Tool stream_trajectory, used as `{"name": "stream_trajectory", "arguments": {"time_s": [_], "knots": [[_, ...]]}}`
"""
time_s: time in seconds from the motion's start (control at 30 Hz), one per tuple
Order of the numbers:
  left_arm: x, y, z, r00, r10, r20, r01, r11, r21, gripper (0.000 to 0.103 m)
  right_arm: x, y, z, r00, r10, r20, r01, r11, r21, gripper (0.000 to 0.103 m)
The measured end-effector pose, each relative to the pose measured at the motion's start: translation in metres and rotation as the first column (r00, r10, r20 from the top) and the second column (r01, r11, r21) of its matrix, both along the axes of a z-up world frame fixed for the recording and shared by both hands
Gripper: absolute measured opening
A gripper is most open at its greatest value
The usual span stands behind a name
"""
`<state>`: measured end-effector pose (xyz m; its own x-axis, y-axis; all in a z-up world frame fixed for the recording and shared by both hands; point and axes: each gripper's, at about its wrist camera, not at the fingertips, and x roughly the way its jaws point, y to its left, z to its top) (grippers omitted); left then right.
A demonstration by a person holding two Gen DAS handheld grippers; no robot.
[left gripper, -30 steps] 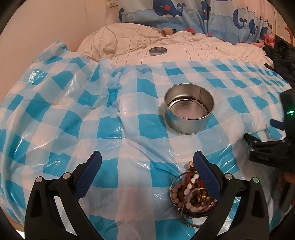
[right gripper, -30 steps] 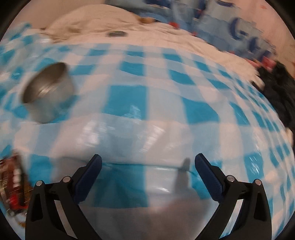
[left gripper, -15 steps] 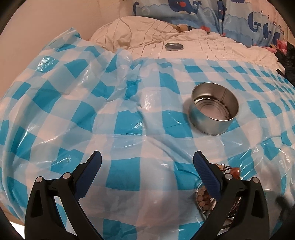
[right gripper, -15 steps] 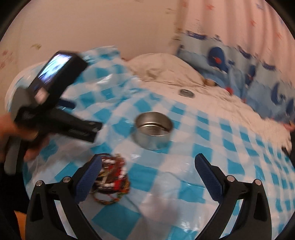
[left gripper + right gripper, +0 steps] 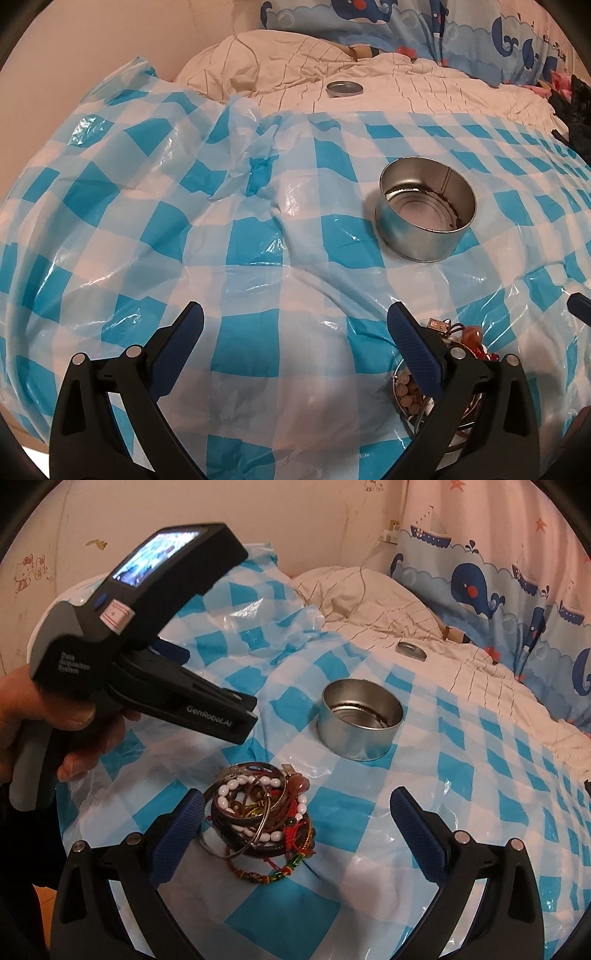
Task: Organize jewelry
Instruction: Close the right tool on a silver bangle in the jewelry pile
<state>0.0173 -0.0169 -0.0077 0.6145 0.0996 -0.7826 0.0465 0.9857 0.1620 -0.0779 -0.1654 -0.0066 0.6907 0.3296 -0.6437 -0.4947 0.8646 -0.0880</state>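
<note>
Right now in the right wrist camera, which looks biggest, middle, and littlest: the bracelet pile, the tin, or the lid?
1. bracelet pile, though it lies nearest the camera
2. tin, looks nearly as big, so the top two are unsure
3. lid, clearly littlest, though farthest away

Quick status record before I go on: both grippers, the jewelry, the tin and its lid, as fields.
left gripper: open, empty, over the checkered plastic sheet
right gripper: open, empty, jewelry pile beside its left finger
jewelry pile: tangled bracelets and beads in a heap on the sheet, outside the tin
tin: upright, open, beyond the pile; no bracelets visible inside
lid: lying apart on the white bedding, past the sheet
</note>
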Motion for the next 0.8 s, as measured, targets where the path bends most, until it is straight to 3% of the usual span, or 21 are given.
{"name": "stream_trajectory", "arguments": {"time_s": [0.23,0.43,0.57,0.8], "knots": [[0.0003,0.0001,0.0001,1.0,0.0,0.0,0.0,1.0,0.001,0.096,0.0017,0.001,-0.0033,1.0,-0.007,-0.011,0.007,1.0,0.002,0.097],[-0.0017,0.0002,0.0001,1.0,0.001,-0.002,-0.001,1.0,0.003,0.096,0.0007,-0.0019,0.0022,1.0,0.012,-0.015,-0.011,0.998,0.056,0.096],[-0.0017,0.0004,0.0003,1.0,0.002,-0.003,-0.002,1.0,0.002,0.096,-0.0002,0.0012,0.0011,0.999,0.037,-0.029,-0.035,0.998,0.055,0.077],[-0.0017,0.0006,0.0004,1.0,0.002,-0.003,-0.002,1.0,0.001,0.096,-0.0009,0.0052,-0.0043,0.997,0.061,-0.054,-0.058,0.997,0.052,0.062]]}}
